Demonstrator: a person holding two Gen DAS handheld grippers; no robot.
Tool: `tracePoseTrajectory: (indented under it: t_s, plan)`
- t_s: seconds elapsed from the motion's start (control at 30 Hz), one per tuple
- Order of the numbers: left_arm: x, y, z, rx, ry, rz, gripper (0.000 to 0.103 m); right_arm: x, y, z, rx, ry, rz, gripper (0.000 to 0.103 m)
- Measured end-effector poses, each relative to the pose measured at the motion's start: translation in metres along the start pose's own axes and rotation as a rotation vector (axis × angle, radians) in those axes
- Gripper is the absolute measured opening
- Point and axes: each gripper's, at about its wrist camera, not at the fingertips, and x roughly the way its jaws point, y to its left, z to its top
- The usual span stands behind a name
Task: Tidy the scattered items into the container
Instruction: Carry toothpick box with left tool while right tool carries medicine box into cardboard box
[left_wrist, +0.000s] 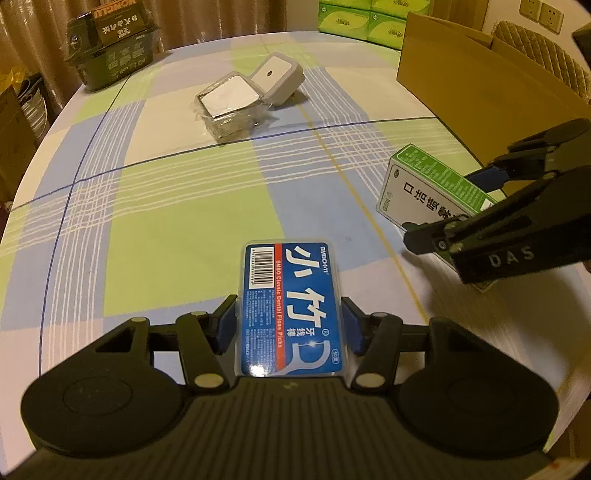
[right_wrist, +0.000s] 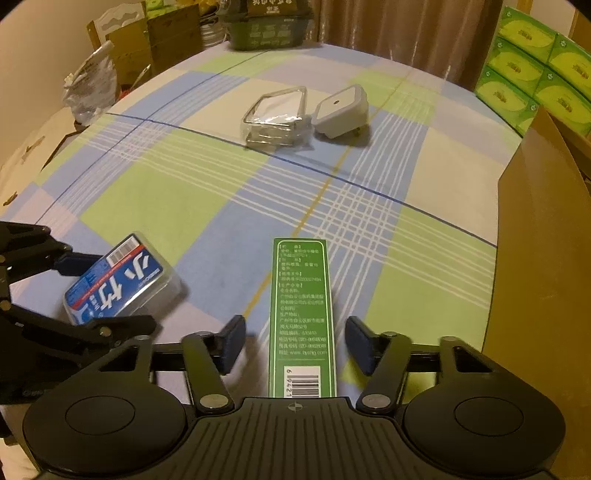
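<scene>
My left gripper (left_wrist: 289, 322) is shut on a blue dental floss pick box (left_wrist: 291, 306), its blue pads pressed against both long sides. That box also shows in the right wrist view (right_wrist: 118, 284), tilted in the left gripper's fingers. A green and white spray box (right_wrist: 302, 317) stands on its narrow side between the open fingers of my right gripper (right_wrist: 295, 338), with gaps on both sides. It shows in the left wrist view (left_wrist: 430, 188) with the right gripper (left_wrist: 454, 206) around it. The cardboard box (left_wrist: 476, 77) stands at the table's right side.
A clear-wrapped pack (left_wrist: 229, 107) and a grey-white plug adapter (left_wrist: 279, 77) lie mid-table on the checked cloth (left_wrist: 177, 206). A dark green basket (left_wrist: 110, 48) sits at the far edge. Green tissue packs (right_wrist: 535, 66) are stacked behind the cardboard box.
</scene>
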Motion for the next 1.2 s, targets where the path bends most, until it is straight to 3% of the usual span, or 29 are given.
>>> tracePoseTrajectory:
  t_s: [0.03,0.07,0.53,1.2]
  plan:
    - [-0.001,0.0,-0.001,-0.002,0.002,-0.002,0.052,0.002,0.0,0.0,-0.006,0.011,-0.002,0.029]
    - [-0.002,0.0,-0.002,-0.003,0.002,-0.002,0.052,0.002,0.0,0.001,-0.009,0.015,-0.014,0.028]
    - [-0.025,-0.01,-0.012,-0.022,-0.016,-0.022,0.052,-0.04,0.009,-0.015,0.05,-0.041,-0.028,0.028]
    - [-0.09,-0.037,-0.023,-0.007,-0.077,-0.014,0.052,-0.121,0.019,-0.041,0.108,-0.16,-0.046,0.028]
